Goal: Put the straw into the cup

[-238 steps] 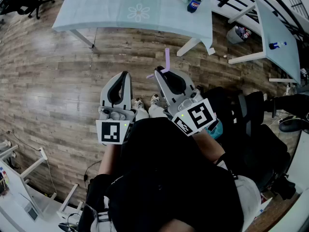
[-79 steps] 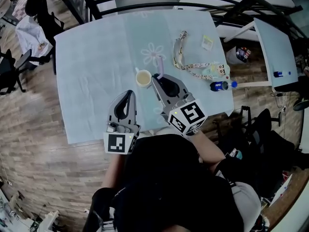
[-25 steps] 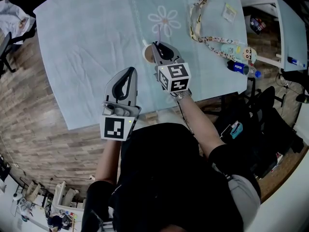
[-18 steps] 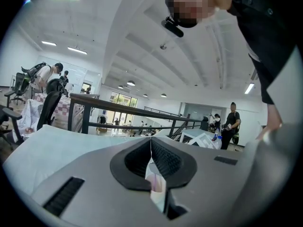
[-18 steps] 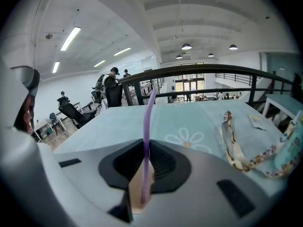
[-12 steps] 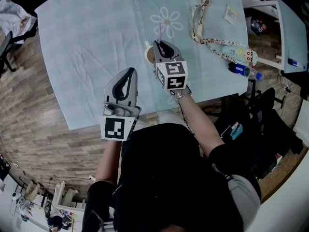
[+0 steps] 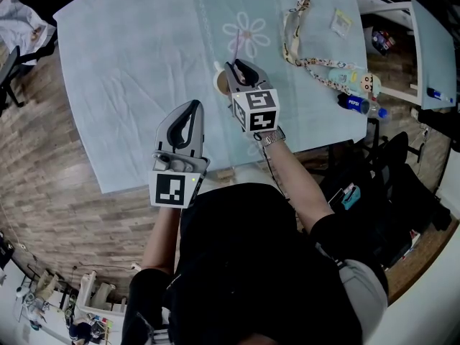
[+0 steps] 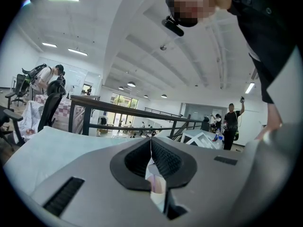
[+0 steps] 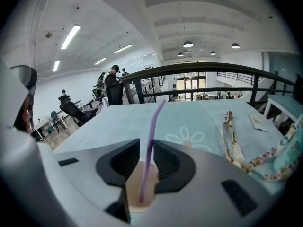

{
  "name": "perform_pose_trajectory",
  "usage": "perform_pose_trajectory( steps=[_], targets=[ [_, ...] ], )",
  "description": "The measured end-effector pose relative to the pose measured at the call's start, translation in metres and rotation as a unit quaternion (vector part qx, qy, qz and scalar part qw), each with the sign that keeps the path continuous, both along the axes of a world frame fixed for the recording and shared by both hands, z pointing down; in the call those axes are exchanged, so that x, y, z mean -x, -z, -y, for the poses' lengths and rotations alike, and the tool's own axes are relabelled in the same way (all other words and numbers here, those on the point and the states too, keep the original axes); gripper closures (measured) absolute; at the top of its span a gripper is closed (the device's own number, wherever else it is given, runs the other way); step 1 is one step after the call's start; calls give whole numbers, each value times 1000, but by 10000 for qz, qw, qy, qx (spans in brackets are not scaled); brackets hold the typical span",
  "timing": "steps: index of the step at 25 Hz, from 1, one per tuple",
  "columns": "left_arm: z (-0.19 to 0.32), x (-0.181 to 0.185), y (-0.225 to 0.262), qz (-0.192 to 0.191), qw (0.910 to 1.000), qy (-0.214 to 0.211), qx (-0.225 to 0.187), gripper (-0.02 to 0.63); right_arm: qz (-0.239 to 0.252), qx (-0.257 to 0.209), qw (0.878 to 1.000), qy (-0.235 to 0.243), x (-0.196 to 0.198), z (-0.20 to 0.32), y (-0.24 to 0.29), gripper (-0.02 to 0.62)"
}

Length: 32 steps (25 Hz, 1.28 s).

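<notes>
Straw (image 9: 150,143) stood with its lower end in the cup (image 9: 138,193) on the surface (image 7: 144,63), loose between the opening jaws of the right gripper (image 9: 146,151), while the left gripper (image 8: 151,144) kept its jaws together, empty.

Clock directions follow the head view, with 12 o'clock pointing away from the person.

1. The cup (image 7: 221,83) is standing on the table (image 7: 144,85), near its middle.
2. The straw (image 7: 236,45) is standing in the cup and leaning toward 12 o'clock.
3. The right gripper (image 7: 233,66) is hovering at the cup's 5 o'clock. Its jaws are opening with the straw between them.
4. The left gripper (image 7: 194,106) is hanging at the cup's 7 o'clock, over the table's near edge.
5. The lanyard (image 7: 309,56) is lying at the cup's 2 o'clock, with the packet (image 7: 338,21) beyond it.
6. The bottle (image 7: 356,103) is lying at 3 o'clock, at the table's edge.
</notes>
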<state>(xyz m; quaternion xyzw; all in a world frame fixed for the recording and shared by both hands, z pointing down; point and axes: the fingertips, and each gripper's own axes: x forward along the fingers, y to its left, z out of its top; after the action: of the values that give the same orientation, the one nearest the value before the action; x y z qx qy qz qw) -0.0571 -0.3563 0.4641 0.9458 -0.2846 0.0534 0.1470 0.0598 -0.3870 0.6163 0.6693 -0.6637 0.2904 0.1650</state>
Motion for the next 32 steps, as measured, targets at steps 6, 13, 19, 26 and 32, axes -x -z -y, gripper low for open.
perform_pose_trajectory(
  steps=[6,13,19,26,32],
  targets=[
    [-13,-3,9,-6,10000,-7,-92,592,142,-85,9998,115,2,-12,12,453],
    [-36,-11,28,-130,9995,22,-297,592,272,-493,9979,311,9,-38,53,470],
    [-64,-18,50,-231,9984,136,-503,592,281,-1118,9920,509,11,-69,115,550],
    [-87,-20,76,-208,9957,391,-811,592,142,-1923,9777,835,10,-101,186,584],
    [-108,-27,113,-482,9905,550,-1167,592,203,-2554,9608,1065,9,-135,244,586]
  ],
)
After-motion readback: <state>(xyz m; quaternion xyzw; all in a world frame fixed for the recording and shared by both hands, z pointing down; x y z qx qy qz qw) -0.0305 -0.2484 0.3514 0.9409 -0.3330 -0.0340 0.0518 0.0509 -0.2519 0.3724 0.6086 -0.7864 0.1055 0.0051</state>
